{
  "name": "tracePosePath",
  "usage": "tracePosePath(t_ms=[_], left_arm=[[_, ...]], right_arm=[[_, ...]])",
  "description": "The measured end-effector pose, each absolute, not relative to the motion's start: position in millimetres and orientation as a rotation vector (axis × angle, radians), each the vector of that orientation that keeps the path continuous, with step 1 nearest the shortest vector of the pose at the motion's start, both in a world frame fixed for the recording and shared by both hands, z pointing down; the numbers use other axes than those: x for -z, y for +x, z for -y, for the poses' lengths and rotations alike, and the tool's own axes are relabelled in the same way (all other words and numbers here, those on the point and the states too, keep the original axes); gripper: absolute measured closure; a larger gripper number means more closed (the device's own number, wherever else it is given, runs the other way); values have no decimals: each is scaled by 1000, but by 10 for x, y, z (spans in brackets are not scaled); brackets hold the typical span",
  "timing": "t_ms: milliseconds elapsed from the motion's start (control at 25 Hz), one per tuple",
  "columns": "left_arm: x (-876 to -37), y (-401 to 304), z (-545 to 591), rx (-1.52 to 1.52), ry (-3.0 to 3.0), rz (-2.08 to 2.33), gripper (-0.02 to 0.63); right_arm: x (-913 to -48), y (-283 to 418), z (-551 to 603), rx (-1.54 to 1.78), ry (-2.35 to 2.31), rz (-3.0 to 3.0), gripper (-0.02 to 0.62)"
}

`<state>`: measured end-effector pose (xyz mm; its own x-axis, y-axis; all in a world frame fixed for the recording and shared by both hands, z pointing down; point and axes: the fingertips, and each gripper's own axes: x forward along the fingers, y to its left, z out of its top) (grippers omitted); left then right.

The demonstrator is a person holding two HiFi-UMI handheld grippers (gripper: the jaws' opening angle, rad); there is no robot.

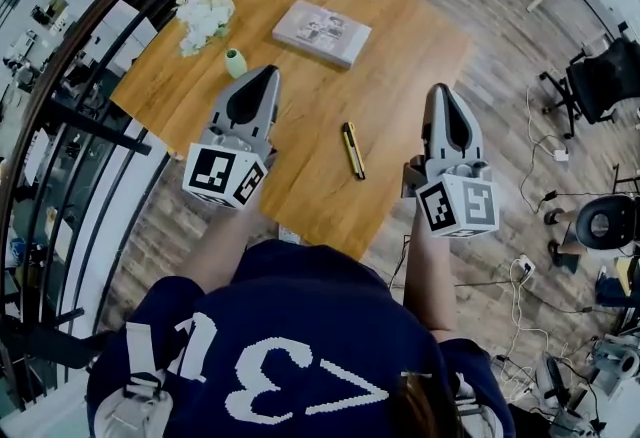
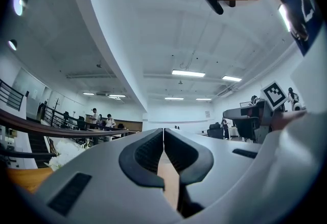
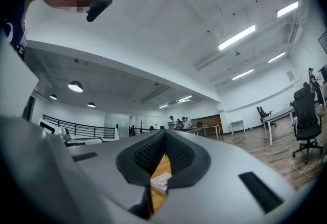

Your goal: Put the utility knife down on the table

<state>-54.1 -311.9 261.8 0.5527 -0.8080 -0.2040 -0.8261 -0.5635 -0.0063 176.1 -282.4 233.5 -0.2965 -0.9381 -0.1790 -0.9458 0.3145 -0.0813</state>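
Note:
The black and yellow utility knife lies flat on the wooden table, between my two grippers and near the front edge. My left gripper is held above the table to the knife's left, shut and empty, its tips meeting. My right gripper hangs to the knife's right, over the table's right edge, also shut with nothing between its tips. Both gripper views look out level across the room.
A flat grey box lies at the table's far middle and shows between the right jaws as the box. White flowers and a small green cup stand at the far left. A black railing runs along the left; office chairs stand at right.

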Motion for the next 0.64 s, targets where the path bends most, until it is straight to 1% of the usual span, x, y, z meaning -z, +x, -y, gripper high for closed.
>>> tracePosePath(t_ms=[640], left_arm=[[-2655, -510, 2949, -251, -2668, -1418, 588]], right_arm=[[-2339, 1752, 2650, -116, -1733, -2400, 571]])
